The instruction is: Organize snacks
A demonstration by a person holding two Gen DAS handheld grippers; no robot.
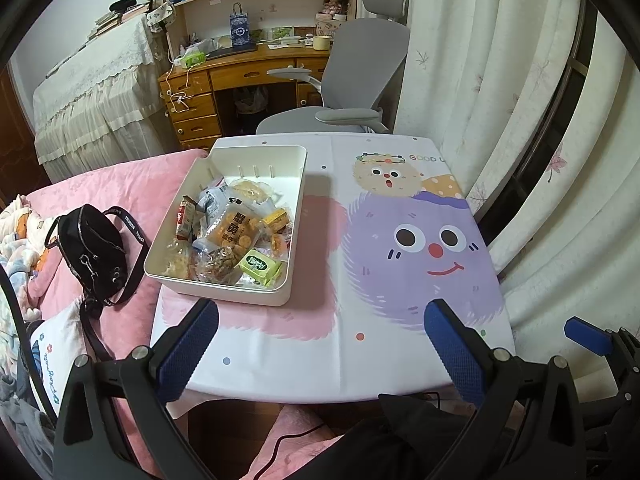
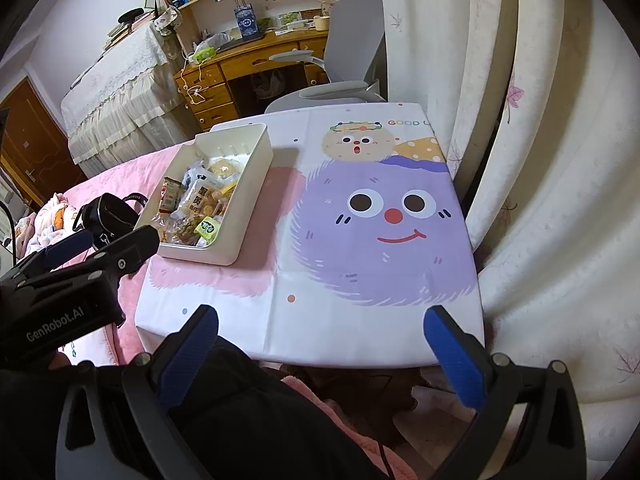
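the white plastic bin (image 1: 294, 216) sat on the left part of the table (image 1: 320, 360), its near-left corner close to the table's edge beside the bed. it was filled with wrapped snacks (image 1: 228, 240): an orange biscuit packet (image 1: 234, 232) lay near the middle, a green packet (image 1: 260, 266) rested against the near right wall, a small red-and-white packet (image 1: 185, 218) leaned at the left wall, and a yellow one (image 1: 277, 218) lay toward the right. the far end of the bin showed bare floor and three small slots in the wall.

the table wore a cartoon tablecloth (image 1: 416, 240) with a purple fuzzy face, and that right half carried nothing.

the left gripper (image 1: 320, 344) hung over the near edge of the table, its jaws spread wide and empty, touching nothing; its blue pads (image 1: 186, 352) framed the cloth just short of the bin. the right gripper (image 2: 320, 348) was likewise held at the near edge, jaws wide apart and holding nothing, well apart from the bin. in the right wrist view the left gripper showed at the left, over the bed.

a black handbag (image 1: 94, 252) lay on the pink bedspread (image 1: 132, 188) just left of the bin. a grey office chair (image 1: 360, 76) stood beyond the table, a wooden desk (image 1: 240, 72) behind it, and pale curtains (image 1: 500, 80) hung on the right.
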